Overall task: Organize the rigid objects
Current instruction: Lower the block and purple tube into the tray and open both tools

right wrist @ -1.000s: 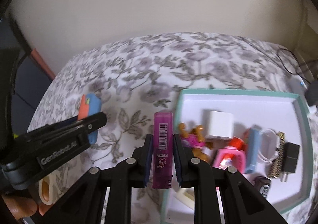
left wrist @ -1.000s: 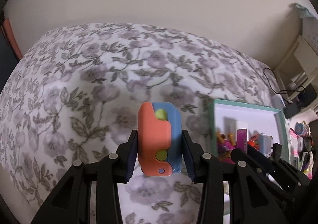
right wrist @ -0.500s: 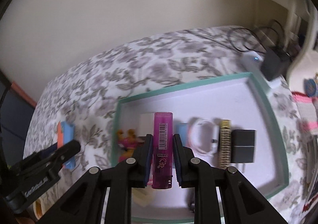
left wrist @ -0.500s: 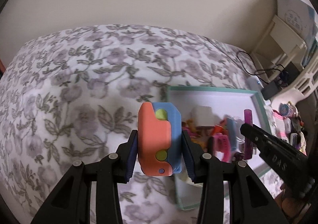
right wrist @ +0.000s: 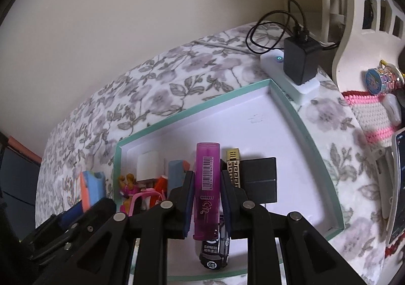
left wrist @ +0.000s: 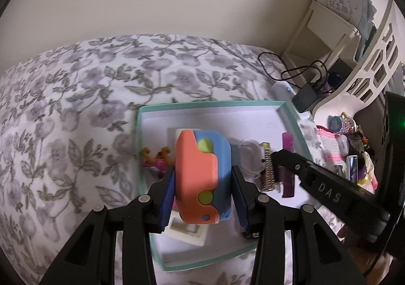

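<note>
left claw (left wrist: 202,178) clamped on orange-blue toy (left wrist: 202,176) | right claw (right wrist: 205,192) clamped on purple lighter (right wrist: 206,189) | both over teal box (right wrist: 303,133) on bed (left wrist: 76,108)

Tray (right wrist: 307,133) on bedspread (right wrist: 162,87), charger (right wrist: 300,60) behind

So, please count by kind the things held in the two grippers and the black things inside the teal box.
Purple lighter, held: 1
Orange-and-blue toy, held: 1
Black plug adapter, in the teal box: 1
Black toy car, in the box: 1
Total: 4
</note>
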Motion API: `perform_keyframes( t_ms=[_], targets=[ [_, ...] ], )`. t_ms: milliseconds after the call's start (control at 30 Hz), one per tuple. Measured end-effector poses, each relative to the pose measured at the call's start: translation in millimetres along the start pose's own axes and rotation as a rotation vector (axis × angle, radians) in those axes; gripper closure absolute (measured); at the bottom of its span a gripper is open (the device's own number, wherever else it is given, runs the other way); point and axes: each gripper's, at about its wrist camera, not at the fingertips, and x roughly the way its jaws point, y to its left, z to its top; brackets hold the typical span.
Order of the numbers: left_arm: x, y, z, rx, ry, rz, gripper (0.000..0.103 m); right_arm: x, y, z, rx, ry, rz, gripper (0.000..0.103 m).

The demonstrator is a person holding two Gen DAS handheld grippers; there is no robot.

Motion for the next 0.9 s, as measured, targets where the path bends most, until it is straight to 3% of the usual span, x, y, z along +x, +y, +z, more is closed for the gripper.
perform_keyframes(
  t_ms=[900],
  targets=[
    [11.1,-5.8,1.8,0.019,-0.022,0.002,0.059,12.5,-5.5,-3.2,-0.001,0.055,0.013,0.082]
  ],
)
